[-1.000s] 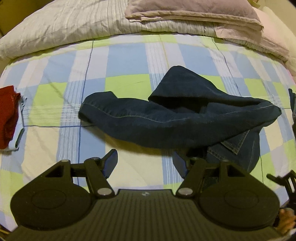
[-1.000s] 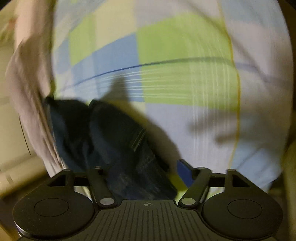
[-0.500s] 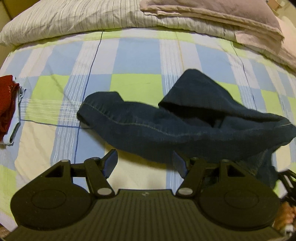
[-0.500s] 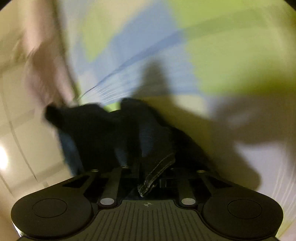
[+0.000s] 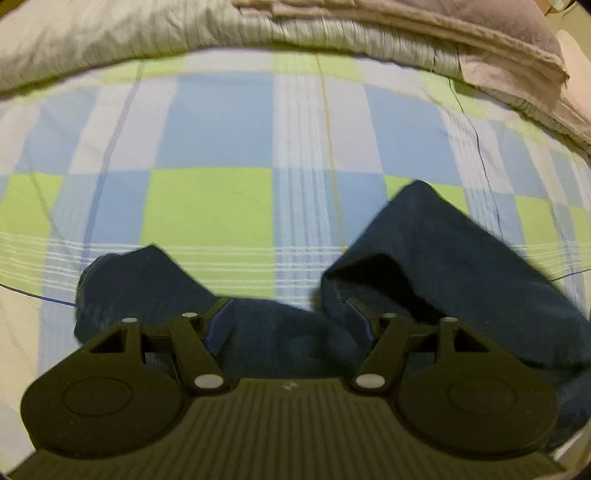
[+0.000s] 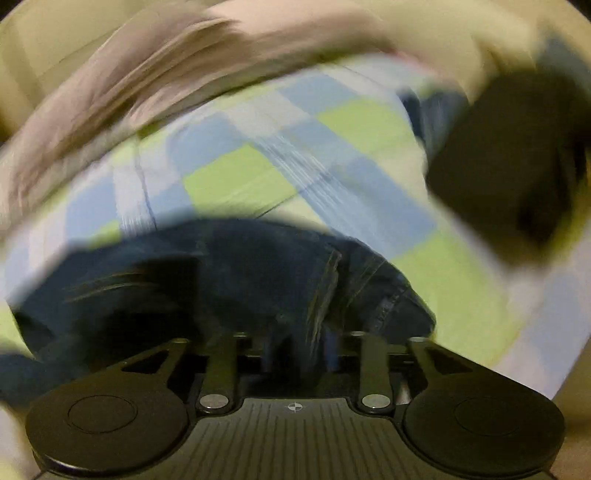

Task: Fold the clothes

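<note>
Dark blue jeans (image 5: 443,266) lie crumpled on the checked bedsheet (image 5: 221,129). In the left wrist view my left gripper (image 5: 288,317) is open, its fingers straddling a leg of the jeans low over the bed. In the blurred right wrist view my right gripper (image 6: 295,350) is shut on the jeans (image 6: 240,280), holding a bunch of denim that drapes leftward over the sheet (image 6: 240,177). A dark blurred shape (image 6: 509,158) at upper right looks like the other gripper.
Folded striped and pinkish bedding (image 5: 332,33) is piled along the far edge of the bed. The same bedding (image 6: 129,85) streaks across the top of the right wrist view.
My left gripper has moved forward and down until its open fingers straddle the jeans. My right gripper closed on the jeans and swung round with them; its view is strongly blurred.
</note>
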### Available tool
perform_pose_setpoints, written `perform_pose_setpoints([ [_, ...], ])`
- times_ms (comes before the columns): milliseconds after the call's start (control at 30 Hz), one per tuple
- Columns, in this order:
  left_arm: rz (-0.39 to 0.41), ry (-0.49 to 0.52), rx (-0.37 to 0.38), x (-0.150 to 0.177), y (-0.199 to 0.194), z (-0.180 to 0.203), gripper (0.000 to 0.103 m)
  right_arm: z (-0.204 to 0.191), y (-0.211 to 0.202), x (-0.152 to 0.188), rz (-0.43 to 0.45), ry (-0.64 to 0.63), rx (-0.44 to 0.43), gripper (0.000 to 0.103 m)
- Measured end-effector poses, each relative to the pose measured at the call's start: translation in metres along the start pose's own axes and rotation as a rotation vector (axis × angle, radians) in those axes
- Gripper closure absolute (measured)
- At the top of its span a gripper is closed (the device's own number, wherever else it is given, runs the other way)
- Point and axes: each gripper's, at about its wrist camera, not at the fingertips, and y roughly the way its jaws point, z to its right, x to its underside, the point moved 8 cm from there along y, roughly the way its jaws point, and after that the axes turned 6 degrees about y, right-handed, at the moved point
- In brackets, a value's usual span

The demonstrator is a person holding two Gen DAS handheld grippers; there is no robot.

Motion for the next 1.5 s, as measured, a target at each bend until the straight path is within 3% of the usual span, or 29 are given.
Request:
perform_pose_setpoints([
  [33, -0.009, -0.011, 0.017, -0.001, 0.006, 0.004, 0.04, 0.012, -0.002, 0.004, -0.003, 0.119, -0.038, 0.029],
  [67, -0.018, -0.024, 0.034, -0.002, 0.011, 0.007, 0.04, 0.027, -0.004, 0.006, 0.008, 0.221, -0.046, 0.024],
  [133, -0.033, -0.07, 0.069, -0.008, 0.023, 0.013, 0.04, 0.055, -0.006, 0.011, 0.029, 0.423, -0.059, 0.024],
  [333, -0.059, -0.26, 0.149, -0.028, 0.059, 0.021, 0.04, 0.111, 0.03, -0.001, 0.0, 0.785, -0.058, 0.024],
  [600, -0.048, -0.433, 0.188, -0.043, 0.103, 0.028, 0.039, 0.131, 0.086, -0.006, -0.049, 0.912, -0.057, 0.023],
  [667, -0.057, -0.436, 0.192, -0.043, 0.112, 0.032, 0.044, 0.127, 0.087, -0.006, -0.066, 0.892, -0.045, 0.023],
  [700, -0.051, -0.432, 0.205, -0.046, 0.112, 0.033, 0.065, 0.124, 0.088, -0.006, -0.074, 0.879, -0.039, 0.024],
  [733, -0.045, -0.428, 0.219, -0.048, 0.113, 0.034, 0.082, 0.118, 0.087, -0.008, -0.085, 0.83, -0.028, 0.035],
  [767, -0.039, -0.423, 0.233, -0.05, 0.113, 0.036, 0.085, 0.11, 0.089, -0.016, -0.102, 0.771, -0.005, 0.093],
  [800, -0.029, -0.421, 0.247, -0.052, 0.112, 0.036, 0.088, 0.108, 0.09, -0.016, -0.125, 0.731, 0.022, 0.103],
  [867, 0.021, -0.427, 0.276, -0.061, 0.095, 0.033, 0.091, 0.103, 0.088, -0.02, -0.147, 0.677, 0.037, 0.103],
  [1067, 0.167, -0.346, 0.331, -0.107, 0.014, 0.022, 0.096, 0.054, 0.034, -0.092, 0.053, 0.569, -0.144, 0.103],
  [1167, 0.237, -0.298, 0.352, -0.13, -0.028, 0.016, 0.096, 0.035, 0.015, -0.124, 0.078, 0.603, -0.189, 0.103],
  [1233, 0.262, -0.271, 0.327, -0.129, -0.044, 0.01, 0.103, 0.038, 0.015, -0.119, 0.016, 0.594, -0.152, 0.077],
  [1267, 0.274, -0.257, 0.314, -0.128, -0.051, 0.006, 0.103, 0.042, 0.015, -0.113, -0.013, 0.587, -0.123, 0.029],
  [1300, 0.283, -0.247, 0.303, -0.127, -0.057, 0.003, 0.103, 0.05, 0.018, -0.101, -0.021, 0.598, -0.097, 0.016],
  [1500, 0.189, -0.321, 0.235, -0.089, -0.026, -0.026, 0.103, 0.086, 0.067, -0.024, -0.153, 0.594, 0.027, 0.017],
])
